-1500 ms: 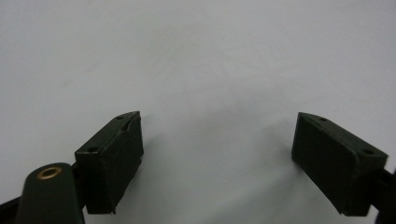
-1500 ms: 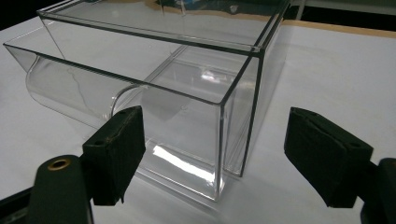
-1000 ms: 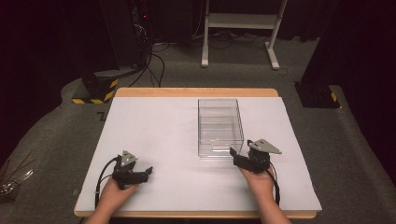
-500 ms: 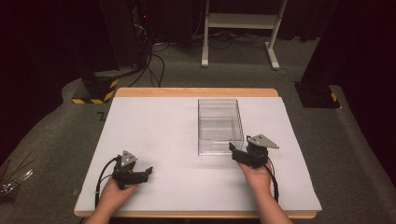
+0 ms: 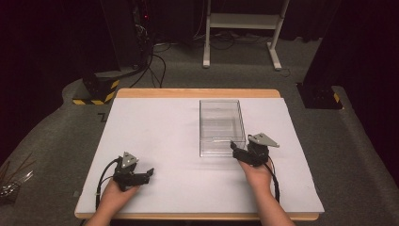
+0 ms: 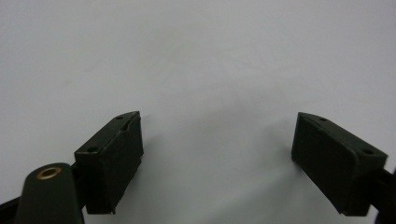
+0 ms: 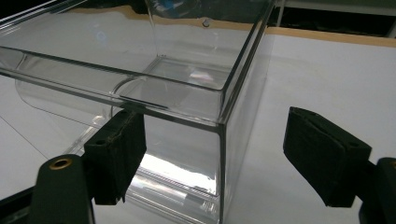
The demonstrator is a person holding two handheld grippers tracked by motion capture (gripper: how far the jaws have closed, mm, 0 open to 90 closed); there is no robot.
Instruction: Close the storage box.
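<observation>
The clear box (image 5: pixel 221 126) stands on the white table (image 5: pixel 160 132), right of the middle, its long sides running away from the person and its open top facing up. In the right gripper view the box (image 7: pixel 154 88) is close in front, see-through walls with a rounded shape low inside its near end, and its near right corner stands between the two black jaws. The right gripper (image 5: pixel 239 151) sits at that near right corner of the box, jaws spread wide; in its own view (image 7: pixel 212 158) one jaw lies against the near wall and the other stands apart, out over bare white table on the box's outer side. The hand (image 5: pixel 256 172) holding it comes in from the bottom edge. The left gripper (image 5: pixel 146 175) rests low on the table near the front left, well apart from the box, held by the other hand (image 5: pixel 115 193). In its own view (image 6: pixel 217 158) its jaws are wide apart with bare white surface between them.
</observation>
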